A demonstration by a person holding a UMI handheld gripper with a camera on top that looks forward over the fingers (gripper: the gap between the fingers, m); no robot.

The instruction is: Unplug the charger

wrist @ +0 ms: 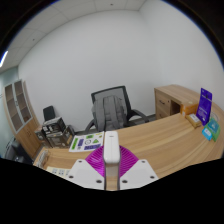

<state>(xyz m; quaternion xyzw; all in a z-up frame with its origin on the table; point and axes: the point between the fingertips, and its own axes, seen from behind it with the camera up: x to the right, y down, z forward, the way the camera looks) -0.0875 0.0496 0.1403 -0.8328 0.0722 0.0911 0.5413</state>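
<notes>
Print on green leaflets [87,141] too small to read.

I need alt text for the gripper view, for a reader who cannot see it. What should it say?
The tongs grip a white charger between their purple pads, held above a wooden desk. Beyond the desk stands a grey office chair before a white wall, with a wooden cabinet to the side carrying a purple sign.

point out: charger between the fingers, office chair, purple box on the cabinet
charger [112,154], gripper view, on its white top face, between the fingers.
office chair [110,105], gripper view, on the mesh backrest.
purple box [205,103], gripper view, on its front face.
</notes>
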